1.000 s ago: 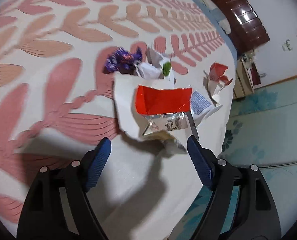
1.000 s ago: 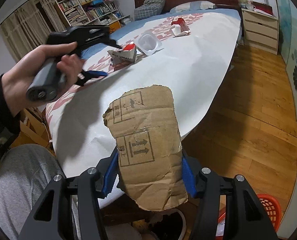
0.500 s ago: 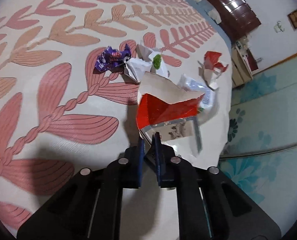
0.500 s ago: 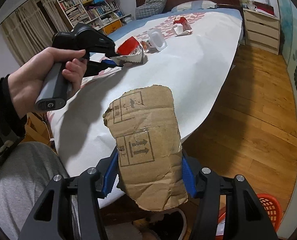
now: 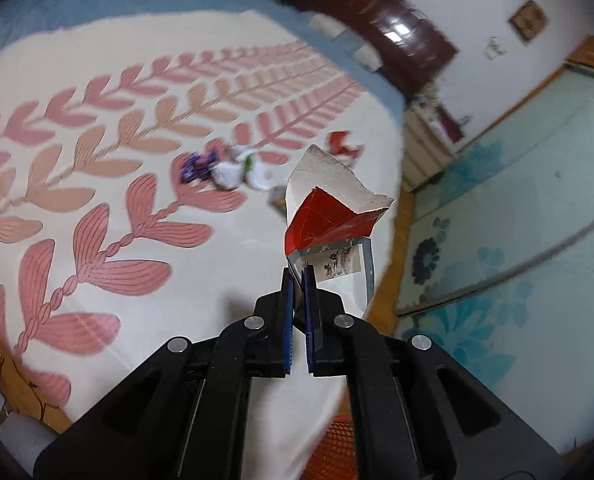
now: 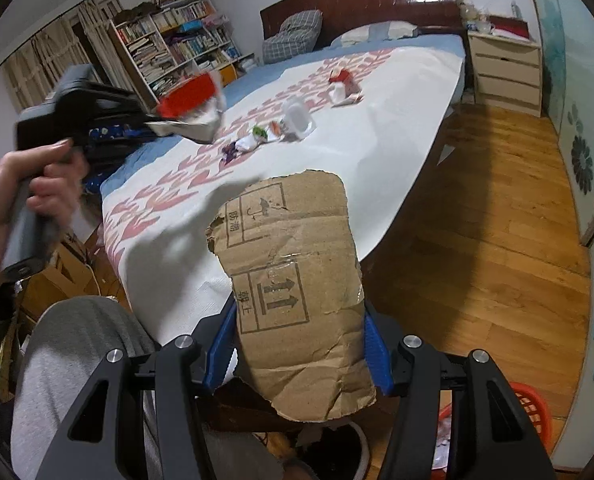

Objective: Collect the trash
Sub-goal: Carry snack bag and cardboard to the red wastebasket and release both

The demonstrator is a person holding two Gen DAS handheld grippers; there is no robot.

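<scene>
Now the left gripper (image 5: 298, 276) is clenched on the lower corner of a torn red and white carton (image 5: 329, 216), which hangs in the air above the bed (image 5: 97, 140), away from the cover. In the left wrist view the carton stands at 12 o'clock from the jaws. It looks light and thin, a little stiff but easy to bend, so I think a pinch on one corner is enough, though it may swing or slip if the hand moves fast.

Further up, at about 11 o'clock, a small pile of wrappers (image 5: 225, 166) lies on the bed, and another red scrap (image 5: 343, 146) lies near the far edge at 12 o'clock. These are soft and crumpled; I judge they need a grip on the thickest fold.

On the right side, the right gripper (image 6: 299, 344) is closed on a piece of brown cardboard (image 6: 293, 292), which stands upright between the blue pads. It is stiff and rough, so it should not slip. A red basket (image 6: 537, 412) shows at 4 o'clock on the floor (image 6: 489, 220), probably the place for the trash.
</scene>
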